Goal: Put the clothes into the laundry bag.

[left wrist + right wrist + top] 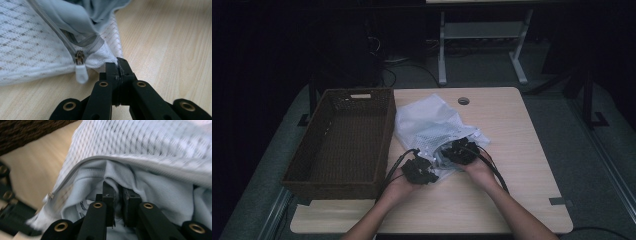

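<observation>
The white mesh laundry bag [432, 127] lies on the bench [512, 150] just right of the wicker basket [342, 140]. The left tool [117, 65] is clamped on the bag's corner beside the zipper pull [81, 73] — the right tool [117, 191] pinches the pale garment [155, 187] inside the bag's open mouth.

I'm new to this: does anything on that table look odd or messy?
Nothing damaged or spilled. The white mesh laundry bag lies crumpled beside the wicker basket, its zipper open, with pale cloth bulging from the mouth.
</observation>
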`<control>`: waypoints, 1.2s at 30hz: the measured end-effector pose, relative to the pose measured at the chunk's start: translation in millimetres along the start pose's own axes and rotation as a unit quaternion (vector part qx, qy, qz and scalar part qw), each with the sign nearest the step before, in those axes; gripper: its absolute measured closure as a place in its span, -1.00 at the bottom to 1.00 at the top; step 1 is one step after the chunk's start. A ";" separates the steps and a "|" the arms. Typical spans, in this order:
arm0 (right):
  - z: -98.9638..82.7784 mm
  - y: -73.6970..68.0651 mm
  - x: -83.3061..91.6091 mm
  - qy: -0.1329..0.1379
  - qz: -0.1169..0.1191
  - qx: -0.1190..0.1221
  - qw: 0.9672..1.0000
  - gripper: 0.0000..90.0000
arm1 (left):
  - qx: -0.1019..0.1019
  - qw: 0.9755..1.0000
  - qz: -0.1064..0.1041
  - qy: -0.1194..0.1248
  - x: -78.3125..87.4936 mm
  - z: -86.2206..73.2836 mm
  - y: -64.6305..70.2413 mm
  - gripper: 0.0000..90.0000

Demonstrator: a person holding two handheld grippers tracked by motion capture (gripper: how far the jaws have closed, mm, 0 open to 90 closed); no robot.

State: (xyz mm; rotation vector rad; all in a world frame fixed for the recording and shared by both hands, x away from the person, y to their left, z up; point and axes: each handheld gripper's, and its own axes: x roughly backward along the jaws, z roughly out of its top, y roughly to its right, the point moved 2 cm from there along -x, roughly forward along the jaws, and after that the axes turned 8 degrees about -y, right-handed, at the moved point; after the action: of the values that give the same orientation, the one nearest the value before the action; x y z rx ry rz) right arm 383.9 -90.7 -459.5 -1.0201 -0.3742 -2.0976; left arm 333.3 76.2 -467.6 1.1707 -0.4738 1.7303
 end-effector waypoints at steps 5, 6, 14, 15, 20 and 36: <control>10.0 6.2 -10.5 0.004 -0.010 -0.008 1.000 0.83 | 0.001 1.000 0.002 -0.001 0.6 -0.6 -0.9 0.98; 11.3 6.7 -12.0 0.003 -0.011 -0.011 1.000 0.83 | 0.001 1.000 0.002 -0.002 0.4 -0.7 -0.9 0.98; 21.8 14.2 -27.8 0.006 -0.029 -0.029 0.999 0.83 | -0.002 1.000 0.003 -0.004 -0.4 -0.7 0.4 0.98; 21.6 14.3 -27.8 0.006 -0.027 -0.030 0.999 0.82 | -0.002 1.000 0.002 -0.004 -0.3 -0.9 -0.1 0.98; 16.0 11.1 -18.6 0.006 -0.008 -0.027 1.000 0.65 | -0.003 1.000 0.001 -0.005 -1.0 -1.3 -1.0 0.97; -39.4 11.7 55.5 -0.010 0.024 0.012 1.000 0.05 | -0.002 1.000 0.001 -0.003 -0.4 -1.0 -0.9 0.97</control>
State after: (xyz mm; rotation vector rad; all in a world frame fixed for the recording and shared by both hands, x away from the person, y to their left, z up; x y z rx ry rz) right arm 349.4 -148.1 -442.8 -1.0264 -0.3798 -2.0372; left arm 333.6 77.2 -468.6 1.1732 -0.4814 1.7288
